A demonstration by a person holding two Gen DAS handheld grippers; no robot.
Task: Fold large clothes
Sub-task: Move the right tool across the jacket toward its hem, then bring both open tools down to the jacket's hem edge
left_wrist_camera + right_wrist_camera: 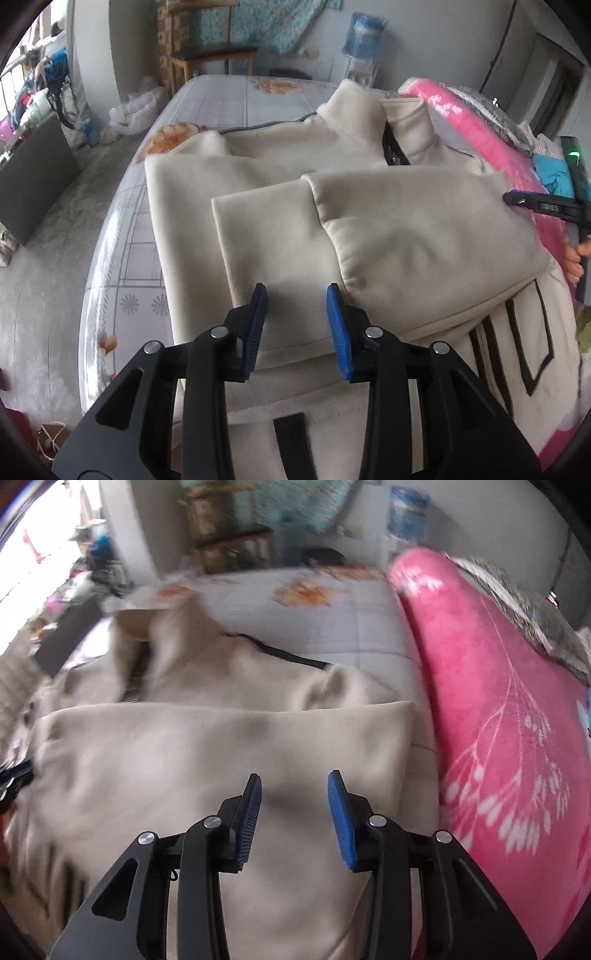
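I hold a two-finger gripper in each hand above a bed (221, 96) covered by a pale grey sheet with orange flowers. A large cream sweatshirt (280, 206) with a high zipped collar lies spread on the bed, collar toward the far end, and it reaches to the near edge of the bed under my grippers. Both sleeves are folded in across the chest: the one from the right side (424, 229) lies on top, and its cuff end (258, 236) stretches toward the left edge of the bed. Black block lettering (517, 332) shows on the lower front.

My left gripper (296, 317) has its blue-padded fingers (258, 325) spread wide apart with nothing between them; it hangs over the sleeve cuff and the lower front of the sweatshirt. Whether the tips touch the cloth I cannot tell.

My right gripper (294, 805) is likewise wide apart and empty, hanging over the folded sleeve (221, 753) near the right edge of the sweatshirt. This view is blurred.

A pink blanket (509, 716) with white leaf sprays runs along the right edge of the bed, just beside the sweatshirt. Beyond the far end of the bed stand a wooden chair (214, 55) and a blue water bottle (364, 33) on a dispenser.
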